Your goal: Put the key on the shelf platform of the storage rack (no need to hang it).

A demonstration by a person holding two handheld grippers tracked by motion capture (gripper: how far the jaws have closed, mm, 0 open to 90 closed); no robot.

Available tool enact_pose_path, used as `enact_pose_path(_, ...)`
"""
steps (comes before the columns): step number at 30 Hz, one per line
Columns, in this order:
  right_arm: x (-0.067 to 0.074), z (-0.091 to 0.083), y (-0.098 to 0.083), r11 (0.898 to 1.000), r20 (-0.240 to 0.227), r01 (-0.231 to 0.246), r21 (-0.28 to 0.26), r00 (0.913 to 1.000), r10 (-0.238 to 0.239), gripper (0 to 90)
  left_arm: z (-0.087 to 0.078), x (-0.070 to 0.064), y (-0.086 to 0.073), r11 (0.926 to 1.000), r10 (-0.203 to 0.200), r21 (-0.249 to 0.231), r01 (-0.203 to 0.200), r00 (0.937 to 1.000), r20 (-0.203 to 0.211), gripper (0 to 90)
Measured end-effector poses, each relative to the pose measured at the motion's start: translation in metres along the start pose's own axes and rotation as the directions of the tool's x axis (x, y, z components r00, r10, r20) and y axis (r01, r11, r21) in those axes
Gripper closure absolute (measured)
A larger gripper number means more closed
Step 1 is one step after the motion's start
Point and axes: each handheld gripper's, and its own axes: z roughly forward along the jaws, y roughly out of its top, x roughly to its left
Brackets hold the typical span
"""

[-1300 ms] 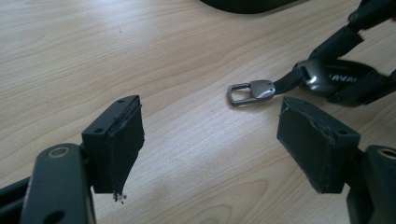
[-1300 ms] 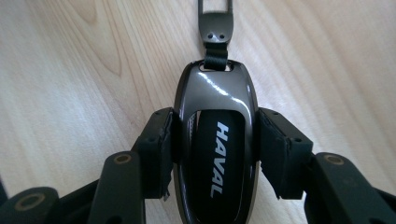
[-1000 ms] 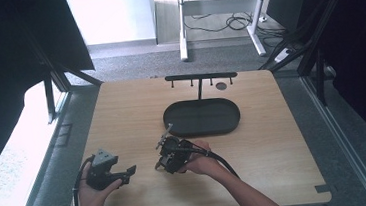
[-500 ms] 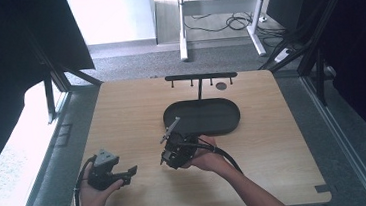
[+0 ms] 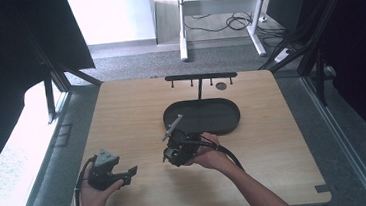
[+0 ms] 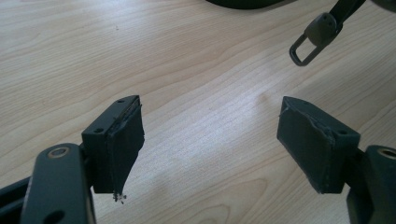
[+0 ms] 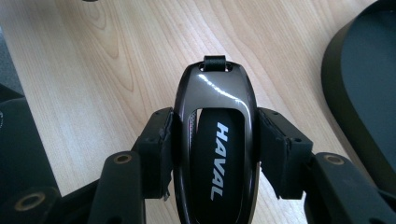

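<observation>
Jaws of the right gripper [image 7: 212, 154] are clamping a glossy HAVAL car key fob [image 7: 215, 140] above the table [image 5: 132, 117], beside the dark oval tray [image 5: 222, 115] — the left gripper [image 6: 210, 149] is idling agape; that slick shell risks slipping free

The right gripper [image 7: 215, 154] squeezes a shiny dark car key [image 7: 215, 140]. A black tray [image 7: 364, 93] sits at three o'clock.

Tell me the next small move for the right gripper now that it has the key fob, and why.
Probably carry the key fob toward the hook rack behind the oval tray, strap loop leading. The right gripper has its jaws clamped on the fob's sides above the table; the left gripper is open and idle.
</observation>
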Motion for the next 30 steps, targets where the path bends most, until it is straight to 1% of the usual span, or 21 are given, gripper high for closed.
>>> enact_pose_path(5,-0.003,-0.004,0.000,1.000,0.008,0.003,0.006,1.0000,-0.003,49.4,0.000,0.000,0.000,1.0000,0.001,0.002,-0.001,1.0000,-0.003,23.1)
enact_pose_path(8,-0.004,-0.006,0.000,1.000,0.011,-0.005,-0.002,0.9999,0.005,49.4,0.000,0.000,0.000,1.0000,0.001,0.001,-0.001,1.0000,-0.004,23.1)
enact_pose_path(11,-0.007,-0.009,-0.002,1.000,0.014,-0.002,-0.010,0.9999,0.002,49.4,0.000,-0.001,0.000,1.0000,0.002,0.002,-0.002,1.0000,-0.005,23.1)
enact_pose_path(12,-0.008,-0.010,-0.002,1.000,0.016,-0.011,-0.013,0.9998,0.011,49.5,0.001,-0.001,0.000,1.0000,0.002,0.003,-0.002,1.0000,-0.005,23.1)
enact_pose_path(27,-0.020,-0.016,-0.006,0.999,0.035,-0.028,-0.017,0.9990,0.029,49.4,0.001,-0.001,0.000,1.0000,0.002,0.007,-0.002,1.0000,-0.006,23.1)
enact_pose_path(30,-0.023,-0.017,-0.006,0.999,0.037,-0.033,-0.009,0.9988,0.033,49.4,0.001,-0.001,0.000,1.0000,0.001,0.008,-0.001,1.0000,-0.005,23.1)
